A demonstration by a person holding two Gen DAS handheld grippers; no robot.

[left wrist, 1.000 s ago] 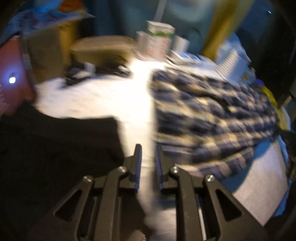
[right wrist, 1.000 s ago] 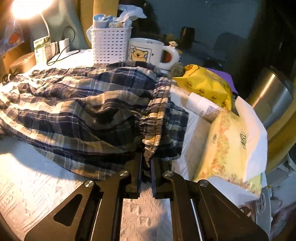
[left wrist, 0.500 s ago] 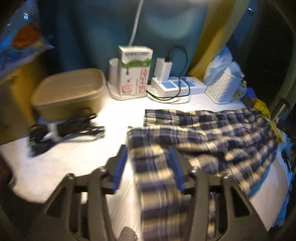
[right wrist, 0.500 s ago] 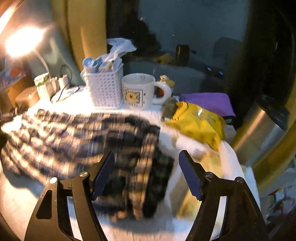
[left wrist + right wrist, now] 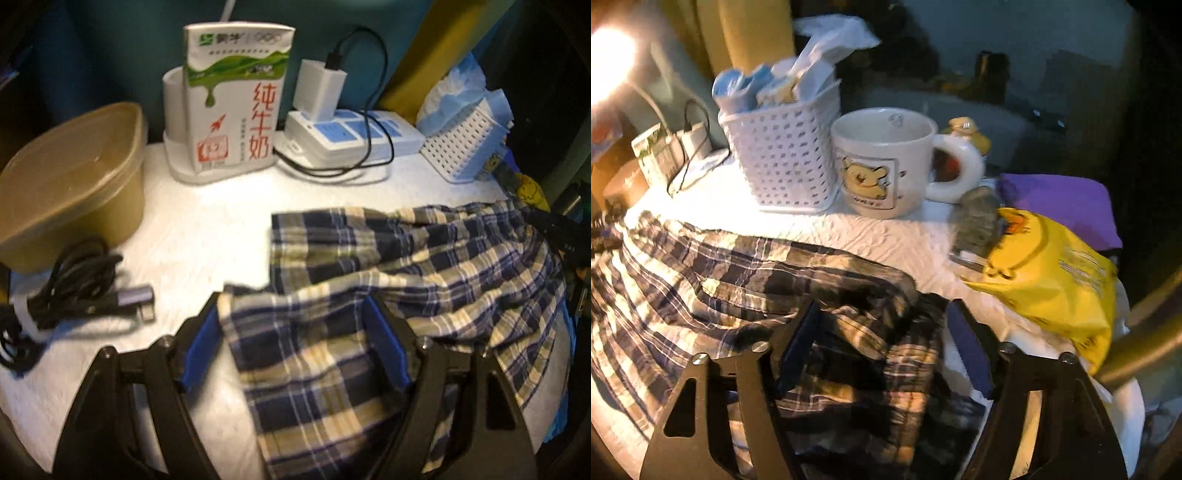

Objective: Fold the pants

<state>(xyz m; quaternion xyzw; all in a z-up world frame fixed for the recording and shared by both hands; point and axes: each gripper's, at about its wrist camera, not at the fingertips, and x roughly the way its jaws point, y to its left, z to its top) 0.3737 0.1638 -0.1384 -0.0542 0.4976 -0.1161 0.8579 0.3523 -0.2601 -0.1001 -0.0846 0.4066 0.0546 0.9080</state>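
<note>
Blue, navy and cream plaid pants (image 5: 424, 266) lie rumpled across the white cloth-covered table (image 5: 207, 236). My left gripper (image 5: 291, 314) is open, its blue-padded fingers straddling a leg end of the pants. In the right wrist view the pants (image 5: 738, 280) spread to the left, with the bunched waistband end lying between the fingers of my right gripper (image 5: 882, 325), which is open.
Left view: a tan lidded container (image 5: 70, 181), a coiled black cable (image 5: 74, 291), a milk carton (image 5: 232, 99), a power strip with charger (image 5: 354, 133), a white basket (image 5: 469, 144). Right view: the white basket (image 5: 783, 158), a bear mug (image 5: 886, 162), a yellow bag (image 5: 1052, 280), a purple cloth (image 5: 1060, 203).
Both grippers went from shut to open. The right one let go of the waistband. The left one swung from a dark garment over to the pants' leg end.
</note>
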